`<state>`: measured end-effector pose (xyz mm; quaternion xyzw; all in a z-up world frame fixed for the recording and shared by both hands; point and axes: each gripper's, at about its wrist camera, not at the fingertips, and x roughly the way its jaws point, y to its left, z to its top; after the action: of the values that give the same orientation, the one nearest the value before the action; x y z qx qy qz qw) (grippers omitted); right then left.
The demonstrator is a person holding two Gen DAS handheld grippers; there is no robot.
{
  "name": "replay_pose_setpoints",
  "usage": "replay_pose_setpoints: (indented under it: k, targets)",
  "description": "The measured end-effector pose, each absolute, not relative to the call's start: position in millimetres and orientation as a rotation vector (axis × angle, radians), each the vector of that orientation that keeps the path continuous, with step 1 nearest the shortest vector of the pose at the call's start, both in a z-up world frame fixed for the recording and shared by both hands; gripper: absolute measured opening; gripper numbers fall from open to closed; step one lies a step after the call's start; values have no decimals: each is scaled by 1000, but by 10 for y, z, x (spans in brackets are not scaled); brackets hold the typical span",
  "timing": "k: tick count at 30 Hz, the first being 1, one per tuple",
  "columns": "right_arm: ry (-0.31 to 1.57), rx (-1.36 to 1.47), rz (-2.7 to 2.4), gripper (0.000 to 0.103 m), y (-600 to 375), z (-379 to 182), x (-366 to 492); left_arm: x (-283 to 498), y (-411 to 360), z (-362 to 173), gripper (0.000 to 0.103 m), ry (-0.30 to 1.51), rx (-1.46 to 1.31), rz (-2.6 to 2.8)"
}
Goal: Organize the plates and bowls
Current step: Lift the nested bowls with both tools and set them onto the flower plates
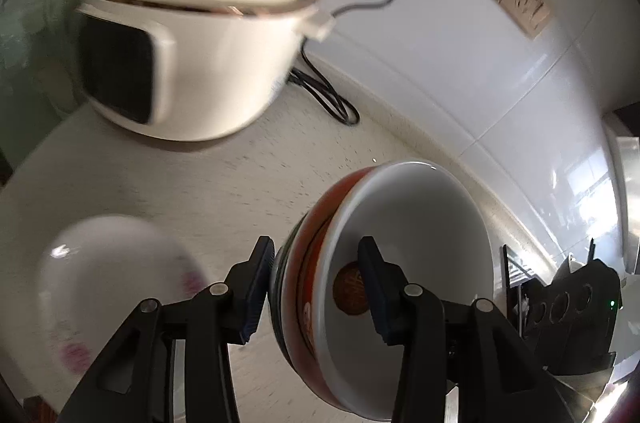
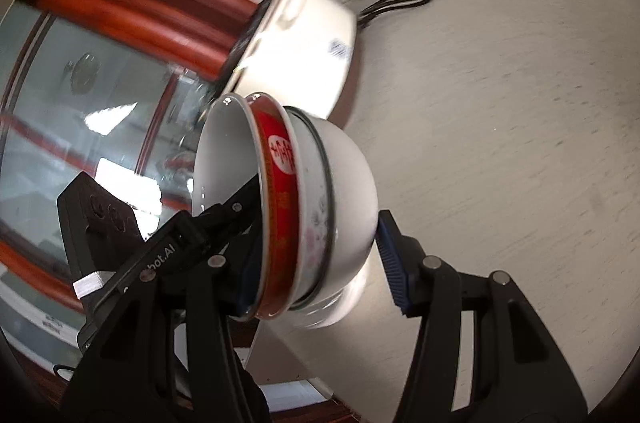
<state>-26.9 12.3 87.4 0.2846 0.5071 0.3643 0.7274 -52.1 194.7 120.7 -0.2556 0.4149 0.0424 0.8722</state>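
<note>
Only right wrist view shows white bowl (image 2: 344, 183) under red bowl (image 2: 280, 207), left gripper (image 1: 316, 287) and right gripper (image 2: 320, 255) both clamping it

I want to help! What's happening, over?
Left hand-held gripper shut on red bowl rim. Right hand-held gripper straddles it, grip unclear. Rice cooker behind.

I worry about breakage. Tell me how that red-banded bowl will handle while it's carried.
The red-banded bowl looks like glazed ceramic, so probably rigid, fairly heavy and breakable if dropped. Its shiny glaze suggests it could slip, as the left hand-held gripper pinches only its wall. In the right wrist view it is tilted on edge with a white bowl nested against it, so the pair may shift.
</note>
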Motion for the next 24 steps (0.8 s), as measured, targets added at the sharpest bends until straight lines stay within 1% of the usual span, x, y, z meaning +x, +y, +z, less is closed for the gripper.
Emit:
replay_pose_setpoints:
  k: [3, 7, 12, 18, 22, 24]
  targets:
    - [1127, 594, 837, 57, 378, 883, -398, -786, 2138, 1325, 45, 840, -547, 115]
    - [1164, 564, 855, 56, 669, 752, -514, -1035, 2444, 1339, 46, 832, -571, 145]
    - [1207, 538, 839, 56, 907, 568, -487, -1234, 2771, 1139, 46, 844, -612, 179]
    - [1246, 485, 801, 56, 1028, 432, -515, -1201, 2965, 833, 46, 870, -657, 192]
    - [1237, 442, 773, 56, 1101, 474, -535, -1216, 3076, 674, 46, 896, -689, 168]
    - [1211, 366, 766, 58, 1154, 569, -575, -1222, 3110, 622, 46, 889, -706, 150]
